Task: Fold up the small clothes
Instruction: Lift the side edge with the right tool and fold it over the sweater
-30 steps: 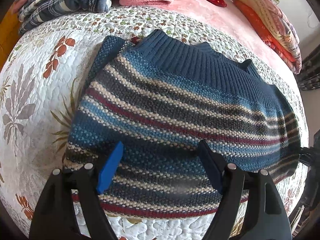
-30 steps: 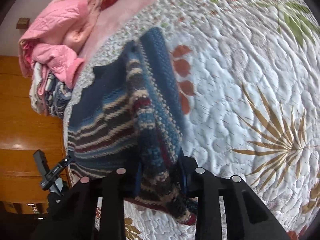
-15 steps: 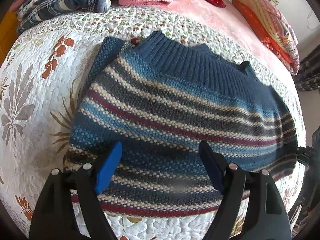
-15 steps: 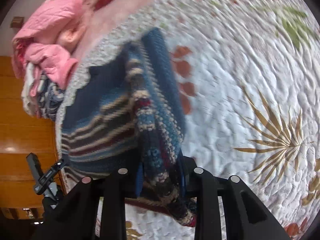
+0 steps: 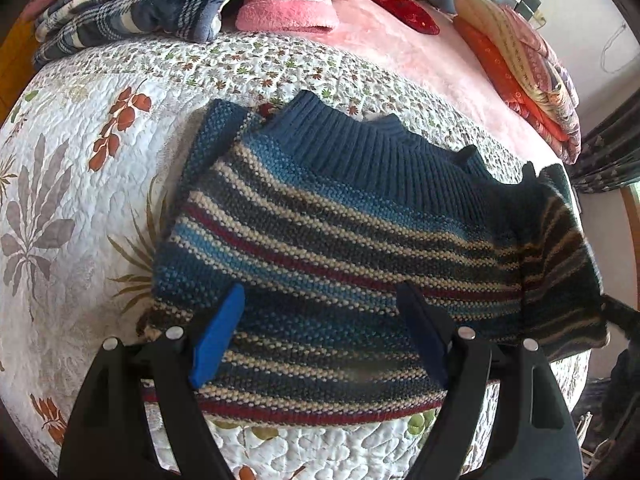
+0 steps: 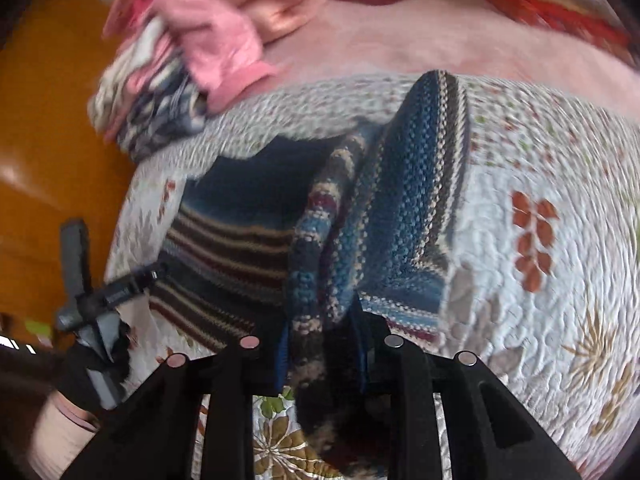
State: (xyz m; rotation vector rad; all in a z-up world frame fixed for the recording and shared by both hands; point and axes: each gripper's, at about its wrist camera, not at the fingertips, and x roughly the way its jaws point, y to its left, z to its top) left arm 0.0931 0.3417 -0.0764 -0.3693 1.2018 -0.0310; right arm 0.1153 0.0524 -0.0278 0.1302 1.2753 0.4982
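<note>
The sweater (image 5: 344, 264) lies spread on the quilt (image 5: 80, 184) that covers the bed, collar toward the far pile of clothes (image 5: 168, 0), hem nearest the person. The left gripper (image 5: 320, 336) hovers just over the lower part of the body with its fingers wide apart and nothing between them. The right gripper (image 6: 322, 356) has its fingers closed on a bunch of the striped knit, and from its view the side of the sweater stands up off the quilt in a thick fold; in the left view that same edge (image 5: 560, 256) is raised and turned inward at the right.

This looks like the first side fold being carried over toward the middle. The knit is chunky and soft, so I'd expect it to sag and stretch where it is pinched, and to drape rather than hold a crease; it seems light, and rough enough not to slip from the pads. A hold at the side seam near the hem or at the shoulder would lift the panel more evenly than one in mid-fabric. The free left gripper could pin the body down near the fold line to keep the rest from dragging across the quilt.
</note>
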